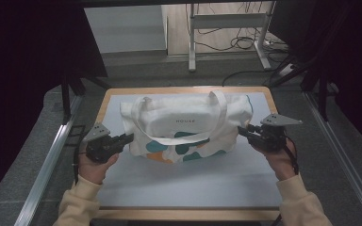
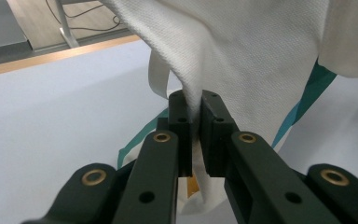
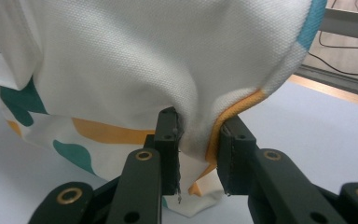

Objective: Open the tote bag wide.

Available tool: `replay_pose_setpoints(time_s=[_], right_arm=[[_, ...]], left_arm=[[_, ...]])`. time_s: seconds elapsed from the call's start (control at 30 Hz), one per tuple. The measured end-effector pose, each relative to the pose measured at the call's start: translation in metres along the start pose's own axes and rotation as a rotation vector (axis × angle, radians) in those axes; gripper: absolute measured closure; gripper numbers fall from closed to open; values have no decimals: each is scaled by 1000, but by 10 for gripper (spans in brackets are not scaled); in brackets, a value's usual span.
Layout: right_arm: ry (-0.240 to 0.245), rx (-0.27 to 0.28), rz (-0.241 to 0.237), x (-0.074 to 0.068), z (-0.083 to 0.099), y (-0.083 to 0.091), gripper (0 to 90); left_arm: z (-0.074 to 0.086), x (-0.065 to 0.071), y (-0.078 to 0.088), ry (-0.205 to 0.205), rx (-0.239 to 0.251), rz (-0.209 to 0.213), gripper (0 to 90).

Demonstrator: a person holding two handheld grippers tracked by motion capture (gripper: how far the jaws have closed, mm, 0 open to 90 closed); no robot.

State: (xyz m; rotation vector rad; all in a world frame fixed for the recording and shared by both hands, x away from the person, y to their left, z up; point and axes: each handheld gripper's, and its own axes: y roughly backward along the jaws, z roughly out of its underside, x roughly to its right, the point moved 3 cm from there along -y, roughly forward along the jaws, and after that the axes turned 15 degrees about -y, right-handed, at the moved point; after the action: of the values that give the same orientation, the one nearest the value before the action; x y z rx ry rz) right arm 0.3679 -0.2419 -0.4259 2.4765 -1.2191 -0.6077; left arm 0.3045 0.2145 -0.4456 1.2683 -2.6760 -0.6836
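A cream canvas tote bag (image 1: 184, 127) with teal and orange patches and two straps lies on the pale mat (image 1: 179, 183). My left gripper (image 1: 131, 137) is at the bag's left end. Its jaws are shut on a fold of the cream cloth (image 2: 196, 100), which is pinched tight between the pads. At the bag's right end, my right gripper (image 1: 240, 130) has its jaws closed on a thicker bunch of cloth with an orange edge (image 3: 200, 135). Each gripper is held in a hand with a cream sleeve.
The mat covers a wooden table (image 1: 104, 101) with metal rails (image 1: 47, 165) along both sides. Beyond the far edge stand a desk frame (image 1: 226, 28) and cables (image 1: 242, 42) on the floor. Bare mat lies in front of the bag.
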Motion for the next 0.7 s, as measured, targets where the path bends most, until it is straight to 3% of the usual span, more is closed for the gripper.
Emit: replay_pose_setpoints(time_s=[0.7], right_arm=[[-28,18,-65,3,5,9,682]], left_arm=[[5,2,2,7,17,1,858]])
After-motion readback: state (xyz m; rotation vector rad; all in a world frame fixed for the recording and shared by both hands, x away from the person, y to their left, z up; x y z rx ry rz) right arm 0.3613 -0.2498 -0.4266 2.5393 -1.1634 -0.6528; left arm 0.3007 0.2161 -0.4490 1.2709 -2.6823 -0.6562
